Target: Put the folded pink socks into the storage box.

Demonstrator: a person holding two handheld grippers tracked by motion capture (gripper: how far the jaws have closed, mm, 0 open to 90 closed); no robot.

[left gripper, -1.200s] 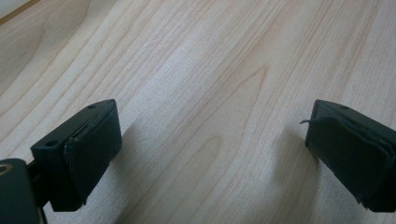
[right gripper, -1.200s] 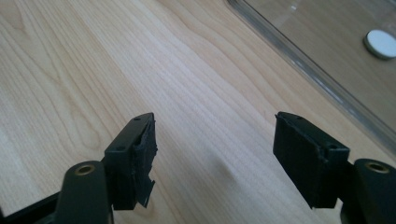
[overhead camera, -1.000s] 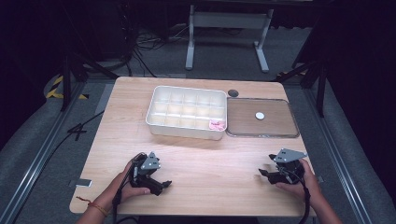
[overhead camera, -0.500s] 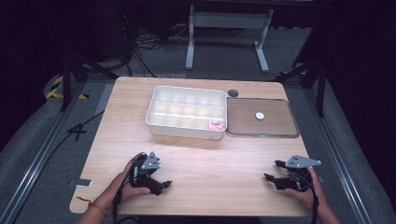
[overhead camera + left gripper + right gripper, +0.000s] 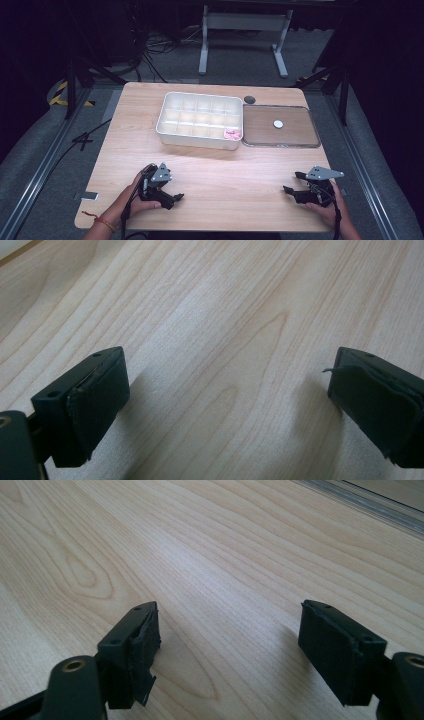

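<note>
A pale wooden table (image 5: 215,165) stood on a dark grey floor. The left tool (image 5: 172,197) lay at the near left of it, jaws spread wide over bare wood, holding nothing. The right tool (image 5: 292,189) sat at the near right, likewise released and empty. Well beyond both, at the far middle of the table, was a white divided tray (image 5: 200,120) with a small pink thing (image 5: 232,133) in its near right compartment. Just beside the tray lay a clear lid (image 5: 280,126) bearing a white disc (image 5: 278,123).

Dark room, grey carpeted floor (image 5: 45,150), metal stand (image 5: 244,30), tangled cables (image 5: 160,45), light wooden table (image 5: 220,170)
</note>
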